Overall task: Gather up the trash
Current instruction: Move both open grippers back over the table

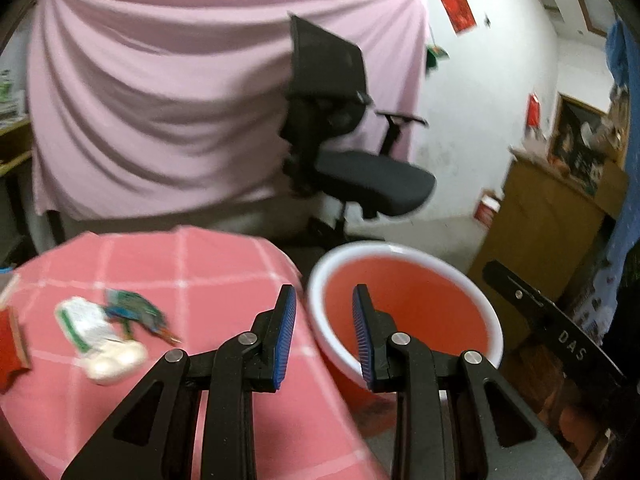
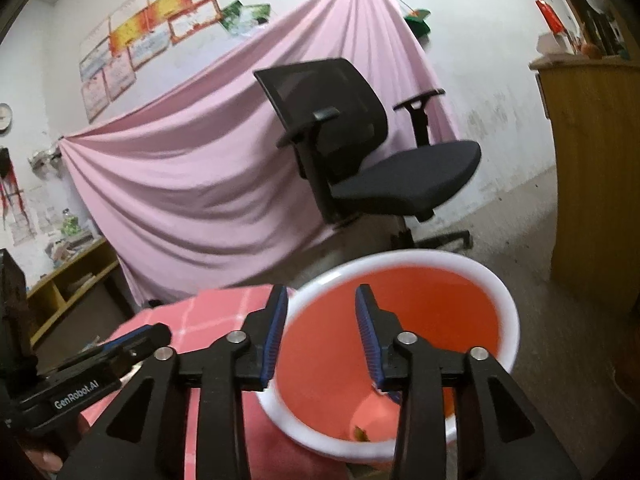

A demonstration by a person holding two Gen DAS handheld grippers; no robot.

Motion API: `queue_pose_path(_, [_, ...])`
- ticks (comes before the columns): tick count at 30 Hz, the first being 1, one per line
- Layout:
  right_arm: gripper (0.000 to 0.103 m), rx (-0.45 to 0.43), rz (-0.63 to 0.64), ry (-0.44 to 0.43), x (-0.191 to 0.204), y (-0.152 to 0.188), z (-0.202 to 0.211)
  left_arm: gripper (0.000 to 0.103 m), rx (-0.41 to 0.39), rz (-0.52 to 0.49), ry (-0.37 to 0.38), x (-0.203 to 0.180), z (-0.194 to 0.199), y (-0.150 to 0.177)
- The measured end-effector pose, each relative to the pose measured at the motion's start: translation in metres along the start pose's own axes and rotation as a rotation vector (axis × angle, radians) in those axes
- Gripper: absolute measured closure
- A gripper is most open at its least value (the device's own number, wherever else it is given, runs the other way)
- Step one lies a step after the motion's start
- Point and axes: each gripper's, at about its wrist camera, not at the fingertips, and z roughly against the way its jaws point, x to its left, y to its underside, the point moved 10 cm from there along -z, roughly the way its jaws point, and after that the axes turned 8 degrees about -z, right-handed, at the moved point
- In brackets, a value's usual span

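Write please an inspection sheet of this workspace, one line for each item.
Surface: table under pink checked cloth.
Job's things: red bin with white rim beside the table; small scrap at its bottom; wrappers on the cloth.
Clutter: red packet at the table's left edge.
Grippers: left gripper open, empty; right gripper open, empty, above the bin.
Cables: nothing seen.
Surroundings: office chair, pink sheet, wooden cabinet.

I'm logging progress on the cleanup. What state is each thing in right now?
Left gripper: open, nothing between the fingers.
Right gripper: open, empty, over the bin.
Red bin: upright beside the table, small scrap at the bottom.
Wrappers: lying on the pink checked table, not collected.
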Motion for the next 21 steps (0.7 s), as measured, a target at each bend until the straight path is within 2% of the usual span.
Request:
queue_pose_path(2, [0.056, -0.02, 0.009, -0.021, 0.014, -0.003, 0.0, 0.077, -0.042, 0.016, -0.036, 0.016, 0.016, -0.007])
queue_pose_path(5, [0.051, -0.044, 0.024, -0.062, 0.038, -0.004, -0.001, 0.061, -0.102, 0.039, -0.098, 0.042, 0.039, -0.014])
queue_pose_path(7, [0.042, -0.061, 0.031, -0.088, 0.054, -0.005, 0.0, 0.055, -0.13, 0.049, -0.134, 0.055, 0.051, -0.016])
queue_pose_path(8, [0.026, -0.077, 0.031, -0.105, 0.062, -0.005, 0.002, 0.052, -0.147, 0.054, -0.162, 0.066, 0.06, -0.016])
queue_pose_path(9, [0.018, -0.089, 0.031, -0.119, 0.068, -0.006, 0.003, 0.046, -0.157, 0.056, -0.182, 0.075, 0.066, -0.015])
queue_pose_path(11, [0.017, -0.119, 0.043, -0.164, 0.087, -0.007, 0.007, 0.039, -0.177, 0.064, -0.225, 0.09, 0.078, -0.012])
queue_pose_path(13, [0.016, -0.134, 0.059, -0.187, 0.103, -0.006, 0.006, 0.026, -0.19, 0.072, -0.254, 0.104, 0.085, -0.007])
queue_pose_path(14, [0.013, -0.139, 0.062, -0.192, 0.107, -0.006, 0.006, 0.015, -0.201, 0.08, -0.277, 0.113, 0.092, -0.004])
queue_pose_path(15, [0.007, -0.145, 0.068, -0.203, 0.115, -0.004, 0.005, 0.008, -0.22, 0.09, -0.303, 0.122, 0.098, -0.001])
queue_pose_path(17, [0.0, -0.161, 0.078, -0.21, 0.126, -0.002, 0.005, 0.004, -0.259, 0.11, -0.339, 0.136, 0.112, 0.006])
queue_pose_path(21, [0.0, -0.171, 0.11, -0.221, 0.146, 0.003, 0.002, 0.003, -0.273, 0.131, -0.39, 0.163, 0.125, 0.018])
